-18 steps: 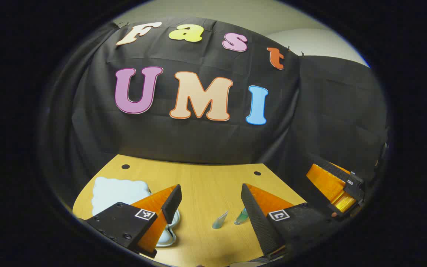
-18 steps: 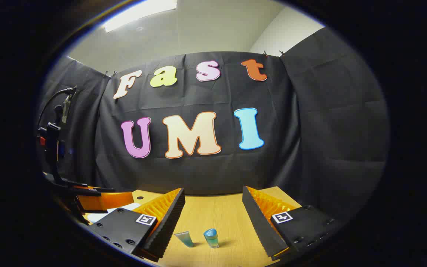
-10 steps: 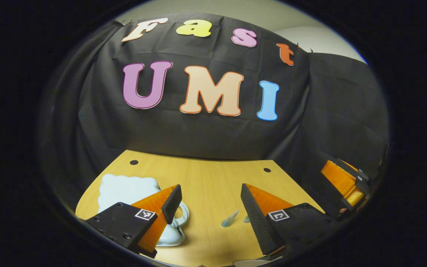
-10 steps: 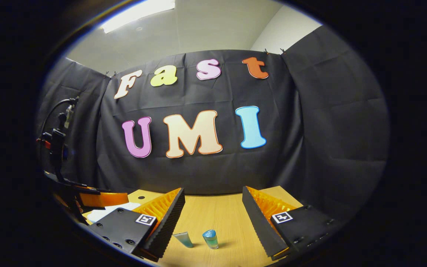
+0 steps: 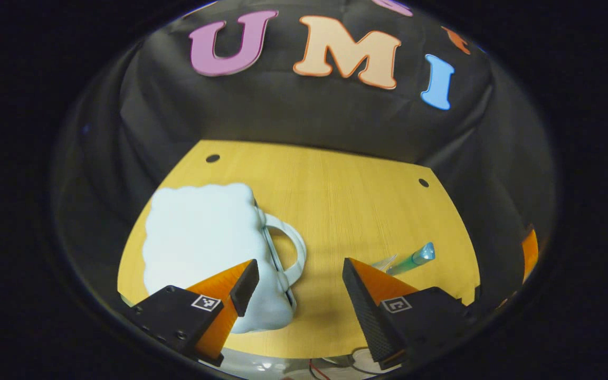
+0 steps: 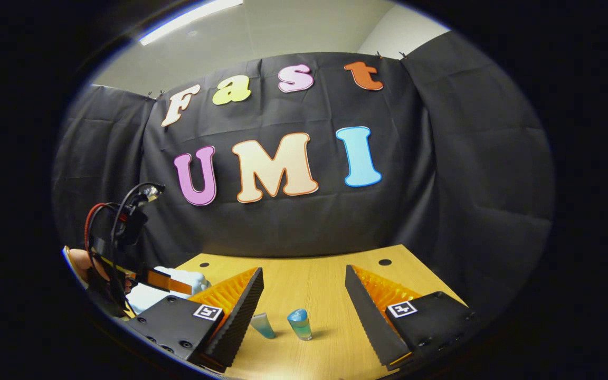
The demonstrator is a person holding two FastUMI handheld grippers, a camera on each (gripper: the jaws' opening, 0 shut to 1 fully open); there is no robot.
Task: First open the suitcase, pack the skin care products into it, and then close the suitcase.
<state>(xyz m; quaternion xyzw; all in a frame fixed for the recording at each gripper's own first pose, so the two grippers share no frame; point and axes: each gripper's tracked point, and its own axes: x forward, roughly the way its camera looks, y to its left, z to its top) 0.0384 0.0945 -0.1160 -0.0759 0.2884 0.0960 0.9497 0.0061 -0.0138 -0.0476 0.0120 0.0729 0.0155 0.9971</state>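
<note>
Landmark: the pale blue suitcase (image 5: 203, 237), lying flat and closed on the wooden table (image 5: 346, 190), cloud-shaped outline, white loop handle (image 5: 291, 248) on the edge toward table centre.

Left gripper (image 5: 296, 277): jaws wide apart, holding nothing. One fingertip overlaps the suitcase's near corner in the left gripper view; contact cannot be confirmed. The other finger is on the handle side, over bare table.

Skin care items, both well apart from the suitcase on its handle side:
- Small bottle (image 6: 300, 324), blue-green, rounded blue cap. Upright in the right gripper view, long axis vertical, cap up.
- Tube (image 6: 263, 325), lying flat just beside the bottle, on the side nearer the suitcase. Long axis along the table; its wide flat end points away from the right gripper's camera.

Right gripper (image 6: 304, 295): jaws wide apart, empty, with the bottle and tube seen in the gap between the fingers, farther off, untouched.
</note>
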